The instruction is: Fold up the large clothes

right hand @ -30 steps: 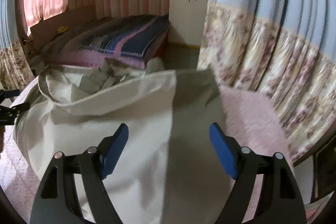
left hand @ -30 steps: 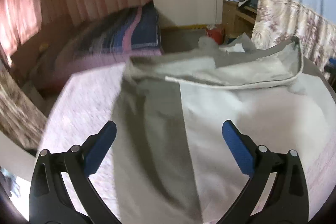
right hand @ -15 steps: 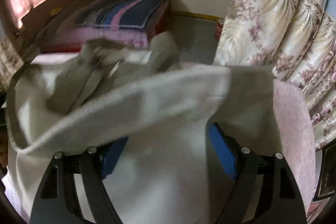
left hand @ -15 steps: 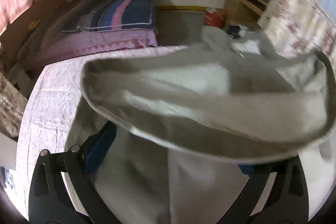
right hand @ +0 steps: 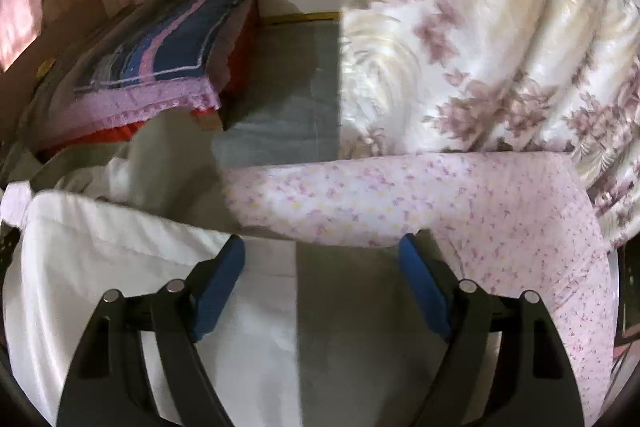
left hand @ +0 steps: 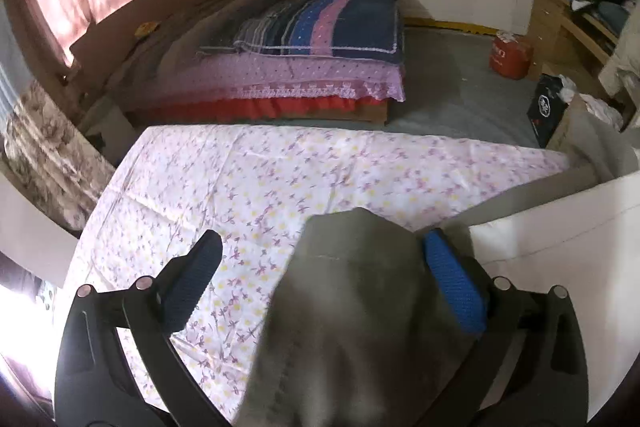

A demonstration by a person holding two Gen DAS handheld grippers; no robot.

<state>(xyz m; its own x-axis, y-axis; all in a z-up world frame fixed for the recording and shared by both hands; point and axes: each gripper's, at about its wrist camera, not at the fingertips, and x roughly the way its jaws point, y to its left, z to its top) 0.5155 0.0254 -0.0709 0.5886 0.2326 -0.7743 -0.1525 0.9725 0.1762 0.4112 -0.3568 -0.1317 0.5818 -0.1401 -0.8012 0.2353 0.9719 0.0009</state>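
Both my grippers tilt steeply down over the flowered sheet (left hand: 280,187): my left gripper (left hand: 320,267) and my right gripper (right hand: 322,275) each stand wide open, two blue ribbed pads apiece, clamping nothing. One soft off-white garment (right hand: 132,267), hemmed and creased, lies on the sheet. A grey shaded fold of it rises between my left fingers, near the right pad; whether it touches, I cannot tell.

Left tool (left hand: 320,275) and right tool (right hand: 322,275) angle downward, jaws spread wide.
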